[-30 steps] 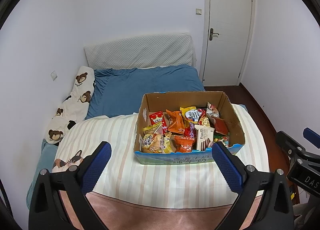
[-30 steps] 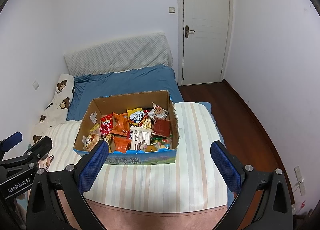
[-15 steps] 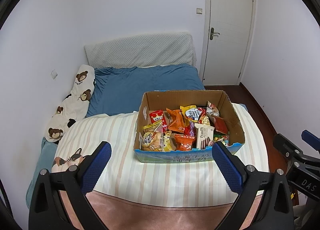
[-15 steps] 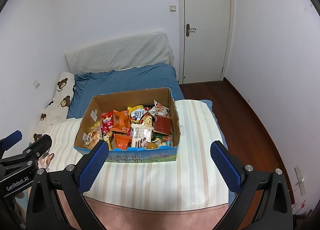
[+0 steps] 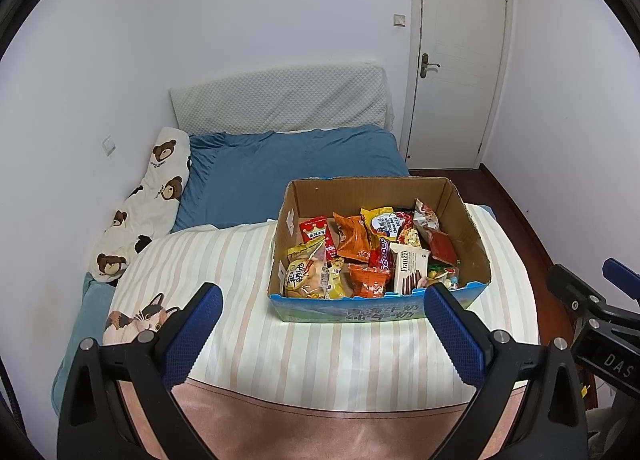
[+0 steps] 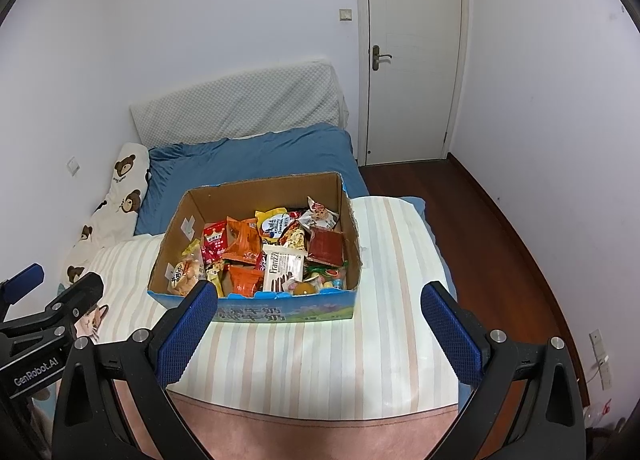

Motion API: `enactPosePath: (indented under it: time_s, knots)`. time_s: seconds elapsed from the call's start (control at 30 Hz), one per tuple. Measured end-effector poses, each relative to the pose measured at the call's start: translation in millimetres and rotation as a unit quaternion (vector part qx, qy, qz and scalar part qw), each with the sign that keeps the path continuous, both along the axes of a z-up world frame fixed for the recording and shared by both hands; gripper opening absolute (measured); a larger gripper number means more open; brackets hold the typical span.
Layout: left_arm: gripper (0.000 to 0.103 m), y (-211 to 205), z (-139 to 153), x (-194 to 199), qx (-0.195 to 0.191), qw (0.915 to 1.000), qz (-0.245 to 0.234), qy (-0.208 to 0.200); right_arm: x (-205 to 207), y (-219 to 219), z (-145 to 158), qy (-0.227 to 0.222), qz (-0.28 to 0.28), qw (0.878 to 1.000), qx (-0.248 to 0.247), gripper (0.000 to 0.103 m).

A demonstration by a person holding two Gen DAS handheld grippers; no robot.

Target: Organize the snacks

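Bed [image 5: 304,164] filling most of both views, blue sheet at the far end, striped blanket [image 5: 320,348] over the near half, pink fabric [image 6: 320,428] along the bottom edge, cut off by the frame. White door [image 6: 412,60] shut in the far corner, dark wood floor [image 6: 500,220] to the right. Quilted white pad [image 5: 280,100] leaning against the far wall, bear-print pillow [image 5: 148,200] along the left wall, lower end partly hidden behind the blanket. Cardboard box [image 5: 472,228] resting on the striped blanket, open on top, near wall printed blue. Snacks [image 5: 360,256] heaped inside the box, overlapping so that lower packets stay hidden; among them a white Franzzi biscuit pack [image 6: 282,268], orange packets [image 5: 352,236], a dark red square packet [image 6: 326,246], a red packet with a crown [image 5: 314,230]; small sweets at the near right corner too tiny to tell apart. Left gripper [image 5: 320,336] hovering short of the box, level, blue-padded fingers [image 5: 192,332] spread wide with nothing between them; right one's tip just showing at the far right edge. Right gripper [image 6: 316,336] likewise short of the box, fingers [image 6: 452,336] spread wide and empty, left finger overlapping the box's near left corner.
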State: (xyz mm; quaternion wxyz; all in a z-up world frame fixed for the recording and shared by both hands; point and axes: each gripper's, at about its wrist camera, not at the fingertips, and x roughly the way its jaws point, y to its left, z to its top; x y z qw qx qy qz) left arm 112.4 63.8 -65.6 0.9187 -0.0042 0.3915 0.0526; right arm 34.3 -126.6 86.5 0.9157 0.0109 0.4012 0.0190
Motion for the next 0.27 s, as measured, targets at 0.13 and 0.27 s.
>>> enactPosePath:
  time_s: [0.13, 0.27]
  knots:
    - [0.103, -0.1, -0.7, -0.8, -0.001, 1.0, 0.0, 0.001, -0.8, -0.3, -0.9, 0.0, -0.001, 1.0, 0.0, 0.103]
    - [0.103, -0.3, -2.3, -1.5, -0.003, 1.0, -0.001, 0.002, -0.9, -0.4, -1.0, 0.0, -0.001, 1.0, 0.0, 0.103]
